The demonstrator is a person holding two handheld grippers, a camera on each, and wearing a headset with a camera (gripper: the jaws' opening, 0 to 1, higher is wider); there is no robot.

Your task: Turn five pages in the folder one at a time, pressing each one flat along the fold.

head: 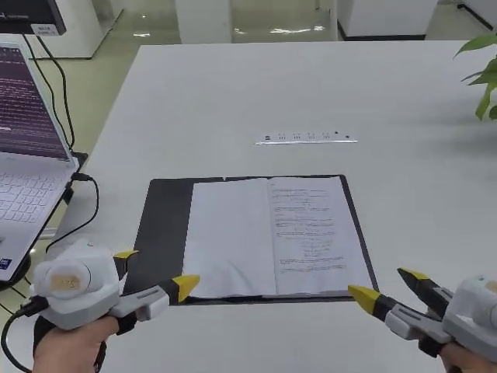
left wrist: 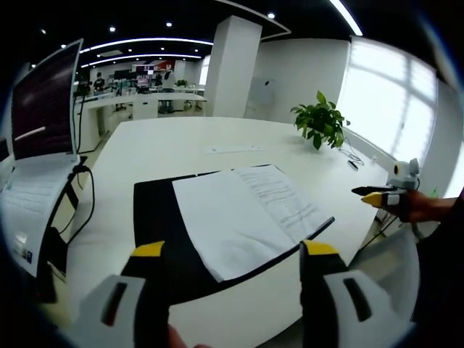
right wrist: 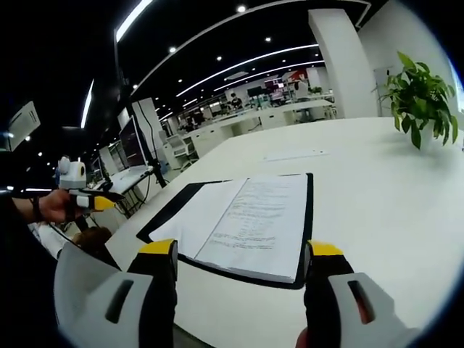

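Note:
A black folder (head: 165, 225) lies open on the white table, with a blank white page (head: 229, 237) on its left and a printed page (head: 309, 233) on its right. My left gripper (head: 155, 272) hovers open just off the folder's near left corner. My right gripper (head: 388, 286) stands open beyond the near right corner, touching nothing. In the left gripper view the folder (left wrist: 156, 217) lies ahead of the yellow-tipped jaws (left wrist: 235, 250). In the right gripper view the printed page (right wrist: 261, 214) sits ahead of the open jaws (right wrist: 239, 250).
An open laptop (head: 23, 163) with a black cable (head: 85, 210) stands at the table's left edge. A white power strip (head: 307, 139) lies beyond the folder. A green plant (head: 485, 74) is at the far right.

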